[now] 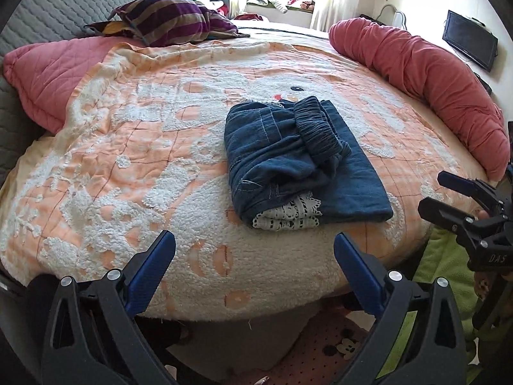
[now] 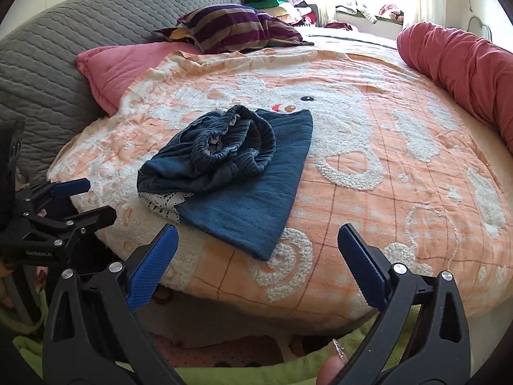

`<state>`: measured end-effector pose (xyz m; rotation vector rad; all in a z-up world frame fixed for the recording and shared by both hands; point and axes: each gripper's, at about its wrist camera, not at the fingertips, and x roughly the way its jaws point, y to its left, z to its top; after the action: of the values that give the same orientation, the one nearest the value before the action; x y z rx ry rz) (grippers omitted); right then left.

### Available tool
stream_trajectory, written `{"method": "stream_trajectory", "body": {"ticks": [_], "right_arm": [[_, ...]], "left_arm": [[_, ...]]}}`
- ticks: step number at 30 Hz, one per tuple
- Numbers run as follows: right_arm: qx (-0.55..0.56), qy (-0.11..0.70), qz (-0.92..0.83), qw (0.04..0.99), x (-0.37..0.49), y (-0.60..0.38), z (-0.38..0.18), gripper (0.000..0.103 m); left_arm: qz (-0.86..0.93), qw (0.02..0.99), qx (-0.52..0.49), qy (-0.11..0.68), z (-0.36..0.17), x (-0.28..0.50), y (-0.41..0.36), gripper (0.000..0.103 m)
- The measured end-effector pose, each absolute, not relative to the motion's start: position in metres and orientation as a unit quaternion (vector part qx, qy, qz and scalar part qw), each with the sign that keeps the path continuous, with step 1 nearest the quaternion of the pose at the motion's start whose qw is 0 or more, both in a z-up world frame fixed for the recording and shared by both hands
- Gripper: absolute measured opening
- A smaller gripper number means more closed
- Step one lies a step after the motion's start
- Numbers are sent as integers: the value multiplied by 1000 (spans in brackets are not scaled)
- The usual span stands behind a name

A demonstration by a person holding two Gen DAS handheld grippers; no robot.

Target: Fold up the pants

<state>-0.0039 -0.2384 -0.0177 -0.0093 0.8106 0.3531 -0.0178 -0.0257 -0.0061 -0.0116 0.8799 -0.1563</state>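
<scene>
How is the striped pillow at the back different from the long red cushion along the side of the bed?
The striped pillow is squarish, banded purple and tan, and lies crumpled at the head end. The red cushion is one plain colour, long like a roll, and curves along the bed's right edge. The pillow lies partly on a pink quilt; the cushion lies beside the orange blanket. Both look soft.

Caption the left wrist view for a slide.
Folded denim pants lie on the orange blanket; the open left gripper and right gripper stand clear.
</scene>
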Motion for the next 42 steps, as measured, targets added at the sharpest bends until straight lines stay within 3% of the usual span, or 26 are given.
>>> {"method": "stream_trajectory", "body": {"ticks": [42], "right_arm": [[-14, 385, 163, 908, -11, -229, -13, 94]], "left_arm": [[-42, 904, -14, 426, 3, -21, -15, 99]]}}
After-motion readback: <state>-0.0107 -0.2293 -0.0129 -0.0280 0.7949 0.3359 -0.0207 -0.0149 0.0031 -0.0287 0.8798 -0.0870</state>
